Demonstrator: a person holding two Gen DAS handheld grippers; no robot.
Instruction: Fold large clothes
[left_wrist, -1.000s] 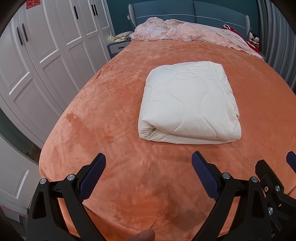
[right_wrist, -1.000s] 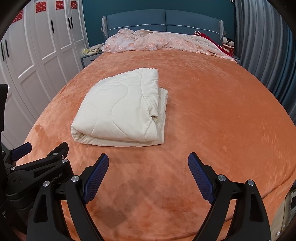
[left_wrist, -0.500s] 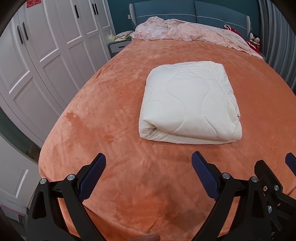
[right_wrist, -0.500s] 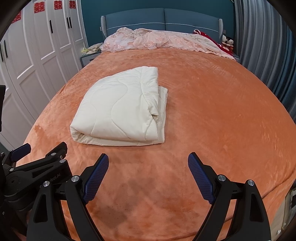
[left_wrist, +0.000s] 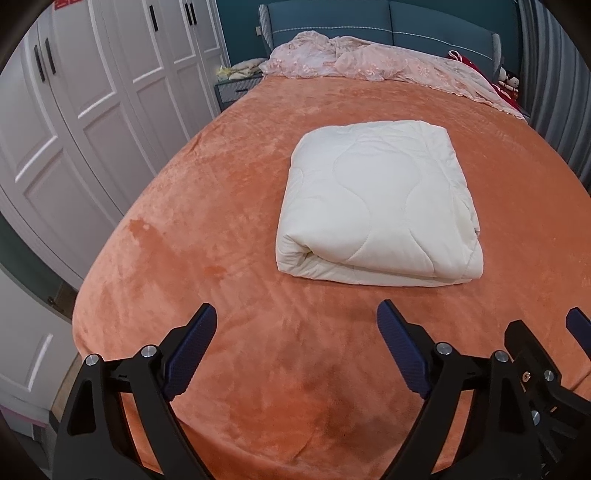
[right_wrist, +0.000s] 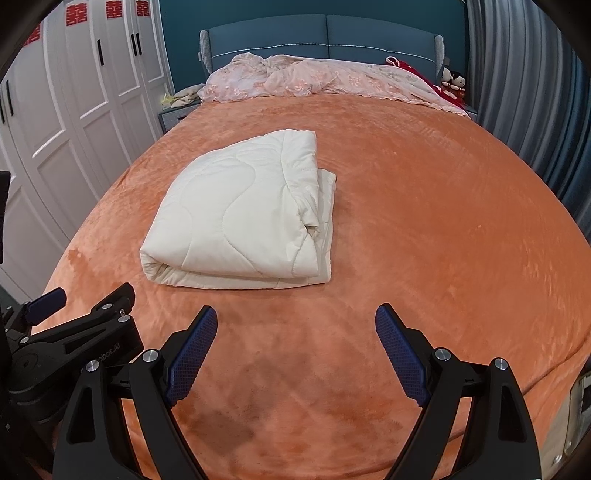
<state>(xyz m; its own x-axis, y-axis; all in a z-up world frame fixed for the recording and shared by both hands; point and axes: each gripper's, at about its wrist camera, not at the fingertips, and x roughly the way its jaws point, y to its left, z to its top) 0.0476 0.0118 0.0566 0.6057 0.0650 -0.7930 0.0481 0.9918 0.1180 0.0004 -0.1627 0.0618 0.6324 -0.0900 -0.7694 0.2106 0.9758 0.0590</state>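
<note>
Left wrist view looks down a bed covered by an orange plush blanket. On that blanket lies a cream quilted duvet, folded into a thick rectangular bundle with wavy stitching across its top layer; its rounded fold faces the foot of the bed and its looser stacked edges face the curtain side. The left gripper hovers above the foot end of the orange blanket, short of the duvet and apart from it, its 2 blue-padded fingers spread wide with nothing between them.

Right wrist view shows the same duvet left of centre on the blanket. The right gripper is likewise spread wide and holds nothing, poised over the foot end of the blanket, clear of the duvet. The left gripper's black frame shows at the lower left of this view, just beside the right one.

Beyond the duvet, at the head of the blanket, a crumpled pink lace coverlet lies against a blue padded headboard. White wardrobe doors stand along the left of the blanket, grey-blue curtains along its right, and 2 small dolls sit at the far right corner.
</note>
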